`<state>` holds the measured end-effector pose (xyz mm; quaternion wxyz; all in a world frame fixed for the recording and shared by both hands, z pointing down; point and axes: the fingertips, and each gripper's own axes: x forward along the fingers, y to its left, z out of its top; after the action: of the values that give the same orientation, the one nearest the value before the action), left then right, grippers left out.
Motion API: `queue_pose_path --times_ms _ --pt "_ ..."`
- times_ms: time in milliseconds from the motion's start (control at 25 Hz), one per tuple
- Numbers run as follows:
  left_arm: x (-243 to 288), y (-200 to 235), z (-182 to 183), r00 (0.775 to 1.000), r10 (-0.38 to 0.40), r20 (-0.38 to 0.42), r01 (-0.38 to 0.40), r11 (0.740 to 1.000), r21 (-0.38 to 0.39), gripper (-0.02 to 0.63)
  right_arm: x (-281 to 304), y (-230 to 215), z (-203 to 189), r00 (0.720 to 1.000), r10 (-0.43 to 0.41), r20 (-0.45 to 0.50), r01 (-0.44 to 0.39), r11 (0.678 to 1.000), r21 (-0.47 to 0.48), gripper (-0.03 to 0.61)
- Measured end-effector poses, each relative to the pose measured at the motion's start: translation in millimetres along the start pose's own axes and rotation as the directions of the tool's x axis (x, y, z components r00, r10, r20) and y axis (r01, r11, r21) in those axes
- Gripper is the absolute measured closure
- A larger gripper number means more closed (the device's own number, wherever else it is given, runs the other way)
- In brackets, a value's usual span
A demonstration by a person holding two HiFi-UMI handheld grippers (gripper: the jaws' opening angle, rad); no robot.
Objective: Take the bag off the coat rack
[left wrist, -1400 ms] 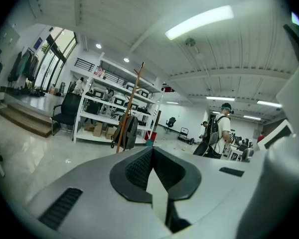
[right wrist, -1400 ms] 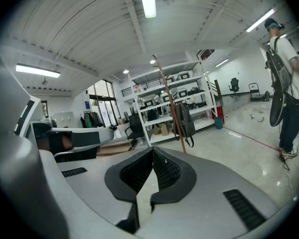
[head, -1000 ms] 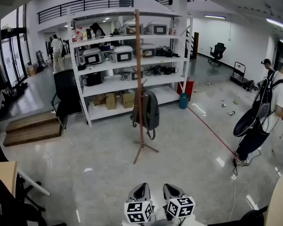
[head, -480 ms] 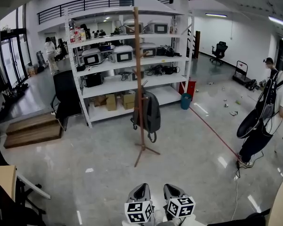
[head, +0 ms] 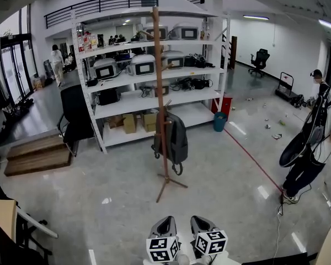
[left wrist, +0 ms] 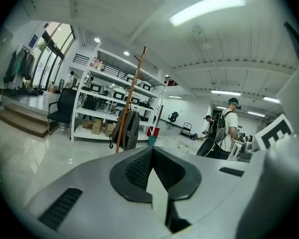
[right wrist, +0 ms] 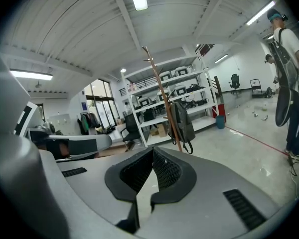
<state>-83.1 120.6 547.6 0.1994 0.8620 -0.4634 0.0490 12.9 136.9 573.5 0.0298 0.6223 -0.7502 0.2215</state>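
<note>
Qty: 1 tall brown wooden coat rack (head: 159, 65), 1 dark grey fabric backpack (head: 178, 139), 1 white metal shelving unit (head: 154, 98); left hand-held gripper (head: 165, 221) + right hand-held gripper (head: 198, 220) = 2 total.

A glossy grey floor (head: 220, 170) mirrors the ceiling light strips (head: 255, 17). Tall white shelving (head: 149, 98) holds grey machines (head: 143, 65) and cardboard boxes (head: 129, 122). A black chair (head: 77, 112) stands at the shelving's left end, wooden steps (head: 36, 153) further left. Glass doors (head: 11, 65) stand at the far left; a red line (head: 254, 159) crosses the floor.
</note>
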Motion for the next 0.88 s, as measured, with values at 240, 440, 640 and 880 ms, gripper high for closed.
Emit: queue_pose_path --times_ms 240,440,640,880 --pt "37 0 9 1.000 0.007 -0.010 -0.007 1.000 0.000 0.611 26 -24 16 1.000 0.007 -0.002 -0.007 1.000 0.011 0.566" --pt "64 -2 19 1.000 0.009 -0.010 -0.009 1.000 0.012 0.611 46 -44 32 1.000 0.008 0.007 -0.008 1.000 0.017 0.566" --pt "86 -3 24 1.000 0.014 -0.013 -0.014 1.000 0.010 0.611 61 -59 42 1.000 0.020 0.008 -0.021 1.000 0.018 0.566" --pt "111 -10 26 1.000 0.004 -0.028 -0.004 1.000 0.020 0.611 71 -83 46 1.000 0.006 -0.001 -0.006 0.999 0.041 0.566"
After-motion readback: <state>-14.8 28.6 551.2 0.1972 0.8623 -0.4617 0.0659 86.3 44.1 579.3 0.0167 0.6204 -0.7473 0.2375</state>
